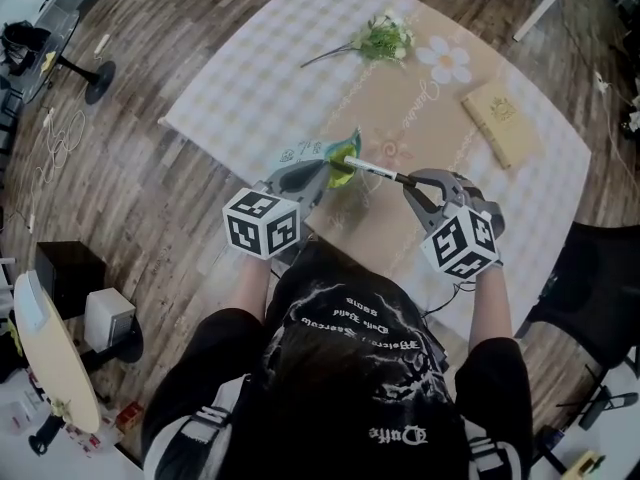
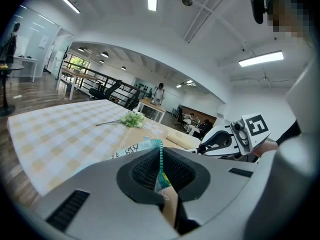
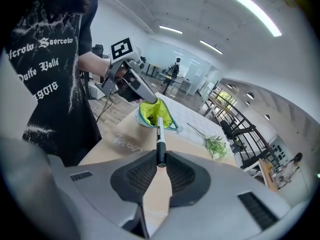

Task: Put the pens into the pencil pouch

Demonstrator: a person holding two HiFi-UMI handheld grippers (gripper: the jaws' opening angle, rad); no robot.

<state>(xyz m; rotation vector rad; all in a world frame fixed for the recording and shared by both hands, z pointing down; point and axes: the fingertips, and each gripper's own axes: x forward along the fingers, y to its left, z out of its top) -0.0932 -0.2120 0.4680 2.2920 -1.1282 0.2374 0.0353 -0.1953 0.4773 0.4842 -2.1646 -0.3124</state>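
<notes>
My left gripper [image 1: 322, 174] is shut on the teal zipper edge of the pencil pouch [image 1: 338, 158], holding its mouth up and open; the edge [image 2: 160, 160] runs between the jaws in the left gripper view. The pouch [image 3: 154, 113] shows a lime-green lining in the right gripper view. My right gripper [image 1: 408, 182] is shut on a white pen with a black cap [image 1: 375, 171]. The pen [image 3: 160, 139] points from the jaws toward the pouch's mouth, its tip right at the opening. Both grippers hang above the table near its front edge.
A checked cloth covers the table [image 1: 250, 93]. A small bunch of flowers [image 1: 382, 38] lies at the back, a tan book [image 1: 502, 120] at the right. A black chair [image 1: 600, 288] stands to the right of the table, and wooden floor surrounds it.
</notes>
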